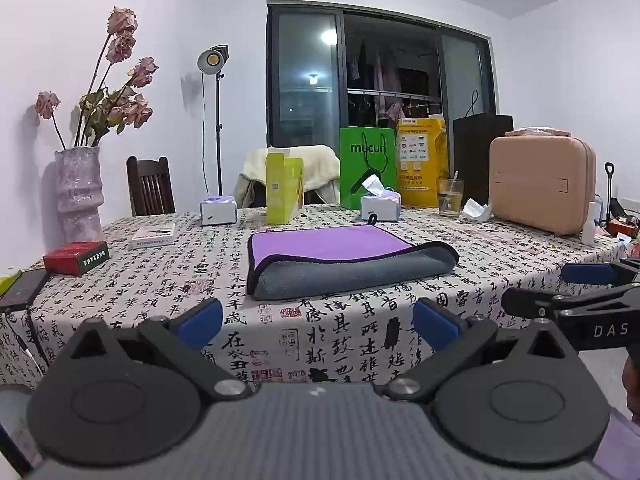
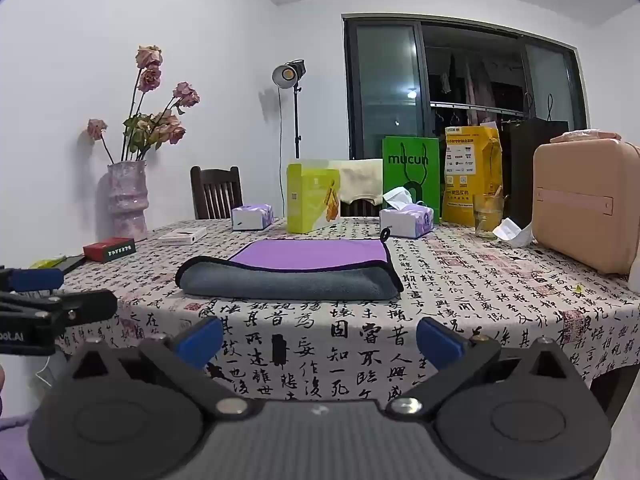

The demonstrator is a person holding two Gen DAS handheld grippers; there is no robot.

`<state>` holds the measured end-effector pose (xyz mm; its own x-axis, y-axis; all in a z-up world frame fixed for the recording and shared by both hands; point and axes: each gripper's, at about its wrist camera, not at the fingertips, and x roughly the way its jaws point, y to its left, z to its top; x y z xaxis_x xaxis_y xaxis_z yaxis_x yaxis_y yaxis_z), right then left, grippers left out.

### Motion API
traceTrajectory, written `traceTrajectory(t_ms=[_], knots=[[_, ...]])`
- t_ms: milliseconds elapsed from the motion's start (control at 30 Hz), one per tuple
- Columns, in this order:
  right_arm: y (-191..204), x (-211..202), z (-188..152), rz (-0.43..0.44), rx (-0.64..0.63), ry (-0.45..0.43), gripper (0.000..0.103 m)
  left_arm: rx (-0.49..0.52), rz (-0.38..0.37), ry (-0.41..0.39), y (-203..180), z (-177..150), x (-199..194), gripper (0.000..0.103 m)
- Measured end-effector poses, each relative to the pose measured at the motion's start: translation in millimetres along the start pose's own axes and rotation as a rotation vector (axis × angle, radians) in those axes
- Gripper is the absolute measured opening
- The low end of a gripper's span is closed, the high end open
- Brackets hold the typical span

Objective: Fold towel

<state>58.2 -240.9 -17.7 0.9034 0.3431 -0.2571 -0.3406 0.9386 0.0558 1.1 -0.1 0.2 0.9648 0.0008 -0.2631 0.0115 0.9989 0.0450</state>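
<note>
Left claw [image 1: 318, 322] spread, right claw [image 2: 320, 338] spread, towel [image 1: 344, 260] apart

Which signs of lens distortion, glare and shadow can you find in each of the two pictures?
Left wrist view: the window frame bows, dark corners ring the picture, a ceiling light glares in the glass, and the vase casts a soft shadow on the wall. Right wrist view: the table edge curves, the lamp throws a shadow on the wall, and the towel stays sharp.
</note>
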Motion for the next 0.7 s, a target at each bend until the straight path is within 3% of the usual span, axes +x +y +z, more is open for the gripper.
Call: traceTrajectory(t_ms=[700], knots=[[5.7, 3.0, -2.4, 0.000, -0.021, -0.006, 0.103, -0.018, 0.007, -0.027, 5.2, 0.4, -0.6, 0.103]])
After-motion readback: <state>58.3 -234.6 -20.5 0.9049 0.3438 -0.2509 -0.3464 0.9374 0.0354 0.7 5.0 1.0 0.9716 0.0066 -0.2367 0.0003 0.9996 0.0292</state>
